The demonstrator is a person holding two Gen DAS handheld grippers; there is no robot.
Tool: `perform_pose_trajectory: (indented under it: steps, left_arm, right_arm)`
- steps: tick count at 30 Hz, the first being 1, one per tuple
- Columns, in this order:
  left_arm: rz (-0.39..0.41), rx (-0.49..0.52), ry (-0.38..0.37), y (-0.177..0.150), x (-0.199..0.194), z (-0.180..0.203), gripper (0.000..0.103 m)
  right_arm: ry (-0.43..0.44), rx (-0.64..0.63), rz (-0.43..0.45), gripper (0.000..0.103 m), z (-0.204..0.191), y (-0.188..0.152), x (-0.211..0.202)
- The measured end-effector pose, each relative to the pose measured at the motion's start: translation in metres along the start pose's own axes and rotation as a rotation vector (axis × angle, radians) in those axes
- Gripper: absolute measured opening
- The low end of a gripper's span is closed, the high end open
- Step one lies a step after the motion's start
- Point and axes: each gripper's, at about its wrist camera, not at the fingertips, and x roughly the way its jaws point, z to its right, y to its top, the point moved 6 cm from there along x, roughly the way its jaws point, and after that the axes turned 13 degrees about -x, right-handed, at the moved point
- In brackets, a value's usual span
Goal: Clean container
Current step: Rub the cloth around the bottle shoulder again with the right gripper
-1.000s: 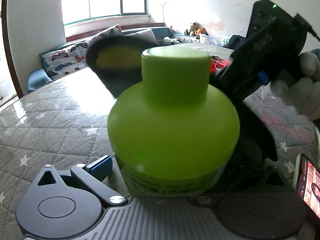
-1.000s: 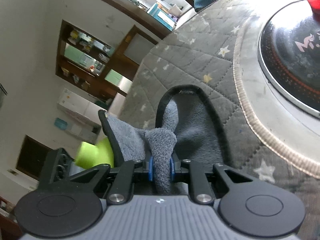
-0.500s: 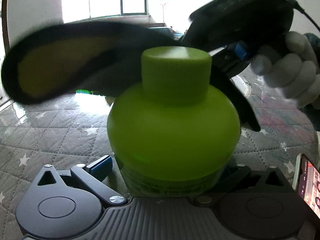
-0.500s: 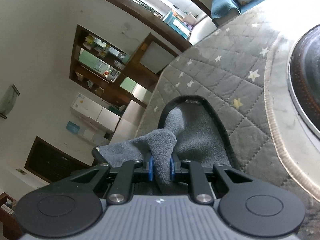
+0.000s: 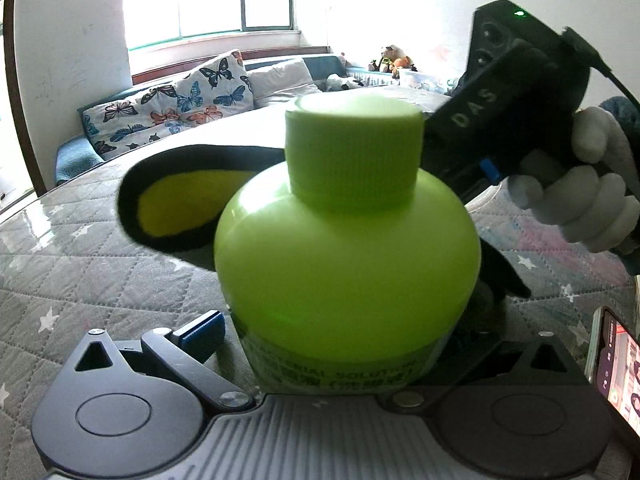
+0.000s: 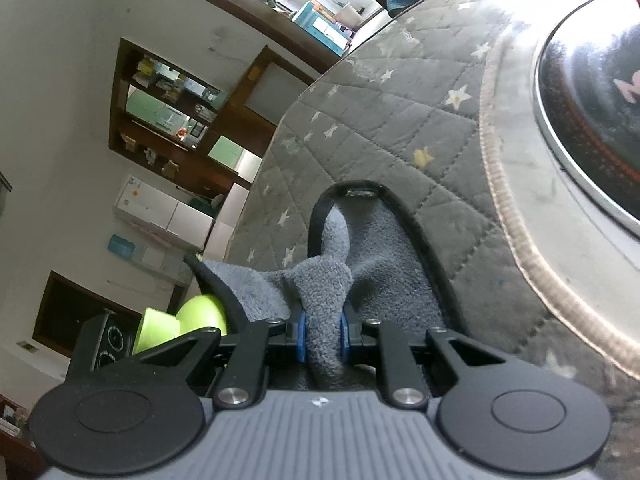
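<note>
Left tongs (image 5: 344, 344): closed on the lime-green bottle (image 5: 346, 248), which stands upright and fills the centre of the left wrist view, ribbed cap on; one blue pad (image 5: 202, 330) sits at its lower left, the other is hidden behind the bottle.

Right tongs (image 6: 322, 338): clamped on a bunched fold of grey cloth (image 6: 332, 280), blue pads pressing each side. In the left wrist view the cloth's yellow face with black edging (image 5: 176, 210) curls behind the bottle at centre left; contact cannot be confirmed. The white-gloved right hand (image 5: 580, 188) grips the black tool body at upper right.

Beneath lies the table (image 5: 100, 272), covered in grey star-patterned quilting. A phone (image 5: 618, 368) lies at lower right. A dark glass lid (image 6: 596, 92) occupies the right wrist view's upper right. Butterfly cushions (image 5: 172, 102) sit upper left.
</note>
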Motion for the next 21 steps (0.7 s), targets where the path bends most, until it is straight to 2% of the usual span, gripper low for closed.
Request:
perform_pose_trajectory:
  steps: [4,13,18,21]
  left_arm:
    - [0.0,0.001,0.0,-0.001,0.0,0.0,0.103]
    - [0.0,0.0,0.0,0.003,0.005,-0.008,0.103]
    - [0.0,0.0,0.0,0.002,0.004,-0.009,0.103]
    - [0.0,0.0,0.0,0.002,0.003,-0.009,0.103]
  right_arm:
    - [-0.013,-0.024,0.006,0.016,-0.003,-0.006,-0.013]
    - [0.04,-0.037,0.076,0.016,-0.019,0.0,-0.04]
    - [0.071,-0.054,0.107,0.016,-0.029,0.017,-0.038]
    - [0.05,-0.066,0.1,0.016,-0.03,0.024,-0.028]
